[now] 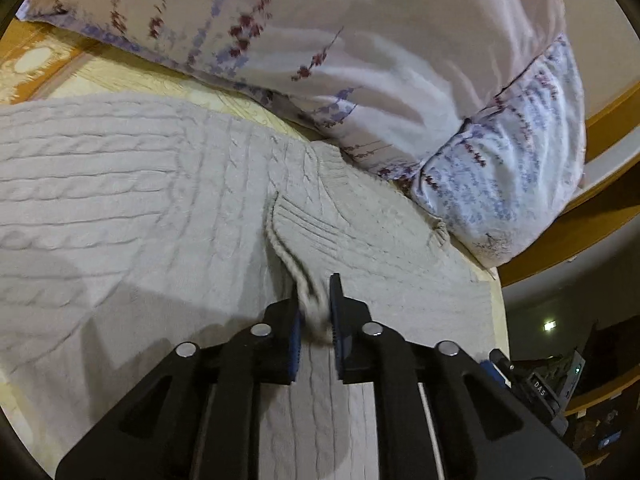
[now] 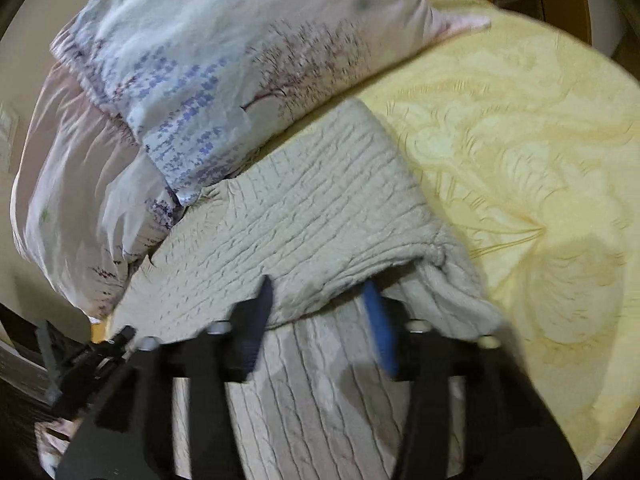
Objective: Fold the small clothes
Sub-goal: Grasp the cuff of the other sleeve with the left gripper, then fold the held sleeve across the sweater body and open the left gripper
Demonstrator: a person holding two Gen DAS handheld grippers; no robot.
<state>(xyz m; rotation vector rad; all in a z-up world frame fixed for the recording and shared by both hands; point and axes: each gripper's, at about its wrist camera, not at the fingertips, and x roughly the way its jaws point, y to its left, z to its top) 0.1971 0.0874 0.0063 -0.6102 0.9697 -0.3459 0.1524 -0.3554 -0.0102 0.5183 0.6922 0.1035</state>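
A cream cable-knit sweater [image 1: 140, 184] is spread on a yellow bedspread [image 2: 520, 140], ahead of both grippers, beside floral pillows [image 1: 360, 60]. Its ribbed edge is pinched by the left gripper [image 1: 316, 312]. The right gripper [image 2: 320, 300] is shown spread, a raised fold draped over its fingers.

Landmark: sweater [image 1: 140, 200], spread on the bedspread [image 2: 520, 160]. Pillow [image 1: 360, 60] lies behind the sweater, touching its far edge. In the right wrist view, bedspread extends bare to the right of the sweater; the sweater's near part is folded over onto itself, pillow [image 2: 192, 80] behind-left.
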